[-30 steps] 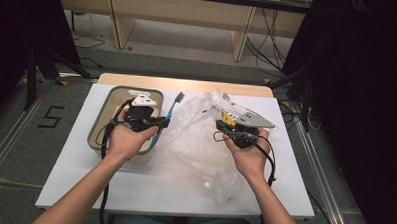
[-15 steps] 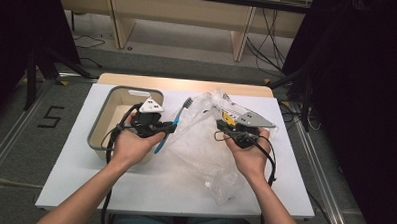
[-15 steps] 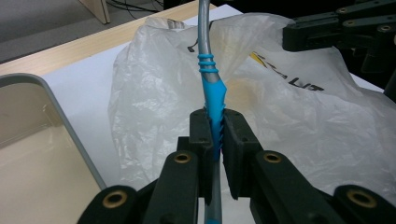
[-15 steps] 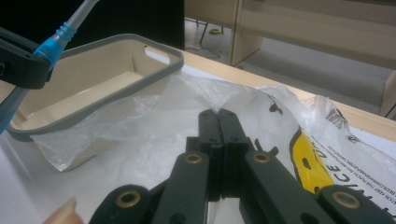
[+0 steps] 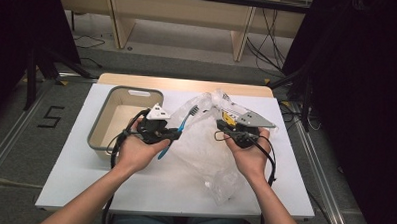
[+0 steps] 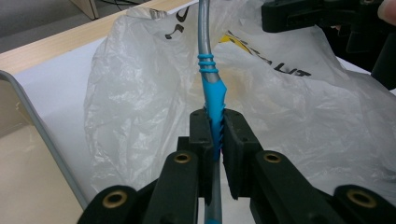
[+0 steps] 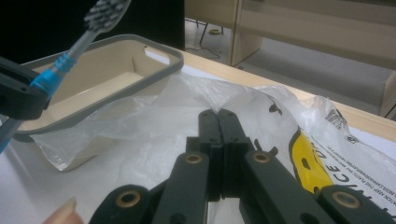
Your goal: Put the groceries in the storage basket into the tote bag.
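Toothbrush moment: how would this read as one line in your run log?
left gripper: shut on toothbrush | right gripper: shut on plastic bag | bin: holds nothing

Table (image 5: 74,187): carries the bin and the bag.
Bin (image 5: 100,119): on the table at 10 o'clock.
Bag (image 5: 205,152): on the table, centre toward 3 o'clock, just beside the bin.
Toothbrush (image 5: 178,129): above the bag's 9 o'clock edge, head toward 1 o'clock.
Left hand-held gripper (image 5: 174,135): between bin and bag.
Right hand-held gripper (image 5: 220,125): over the bag, at 3 o'clock of the toothbrush.
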`<action>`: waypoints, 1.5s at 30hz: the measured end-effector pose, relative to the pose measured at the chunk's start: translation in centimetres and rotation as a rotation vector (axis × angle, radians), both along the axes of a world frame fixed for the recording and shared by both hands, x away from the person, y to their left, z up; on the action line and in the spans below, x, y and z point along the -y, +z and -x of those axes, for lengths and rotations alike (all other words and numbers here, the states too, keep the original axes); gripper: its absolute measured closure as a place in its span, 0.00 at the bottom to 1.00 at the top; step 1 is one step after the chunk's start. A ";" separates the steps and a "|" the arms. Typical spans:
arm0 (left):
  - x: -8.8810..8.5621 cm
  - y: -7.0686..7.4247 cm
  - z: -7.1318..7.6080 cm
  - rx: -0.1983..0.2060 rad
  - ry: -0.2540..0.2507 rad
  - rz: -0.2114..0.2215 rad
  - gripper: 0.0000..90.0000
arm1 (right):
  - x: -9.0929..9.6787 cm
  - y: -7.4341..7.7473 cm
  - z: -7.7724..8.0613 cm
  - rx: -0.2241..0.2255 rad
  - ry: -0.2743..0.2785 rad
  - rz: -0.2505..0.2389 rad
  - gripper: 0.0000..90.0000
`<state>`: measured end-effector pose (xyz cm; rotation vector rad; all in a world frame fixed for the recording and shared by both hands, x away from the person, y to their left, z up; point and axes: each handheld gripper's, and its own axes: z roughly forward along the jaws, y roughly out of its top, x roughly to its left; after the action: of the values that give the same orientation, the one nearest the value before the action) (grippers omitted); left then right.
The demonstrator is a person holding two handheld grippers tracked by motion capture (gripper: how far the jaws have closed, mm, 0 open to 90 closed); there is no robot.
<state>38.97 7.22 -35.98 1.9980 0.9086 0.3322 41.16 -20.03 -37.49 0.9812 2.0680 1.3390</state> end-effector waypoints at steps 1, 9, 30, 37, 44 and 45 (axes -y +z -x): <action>0.0 -0.1 0.0 0.001 -0.002 -0.003 0.92 | 0.0 0.0 0.0 0.000 0.001 0.000 1.00; 0.6 -0.8 0.2 -0.016 -0.017 -0.025 0.92 | 0.1 0.1 0.0 0.001 -0.002 -0.001 1.00; 2.9 -3.8 0.4 -0.087 -0.069 -0.132 0.92 | 0.1 0.2 0.1 0.007 -0.002 -0.004 1.00; 3.8 -4.3 0.2 -0.099 -0.081 -0.159 0.92 | 0.1 0.2 0.1 0.009 0.000 -0.004 1.00; 4.4 -4.8 -0.3 -0.120 -0.082 -0.178 0.91 | 0.0 0.3 0.1 0.008 0.003 -0.005 1.00; 4.5 -4.8 -0.3 -0.123 -0.080 -0.179 0.92 | 0.0 0.3 0.1 0.010 0.004 -0.006 1.00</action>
<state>39.29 2.70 -40.81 2.2330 0.8990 0.2552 41.03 -20.01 -37.23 0.9707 2.0608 1.3501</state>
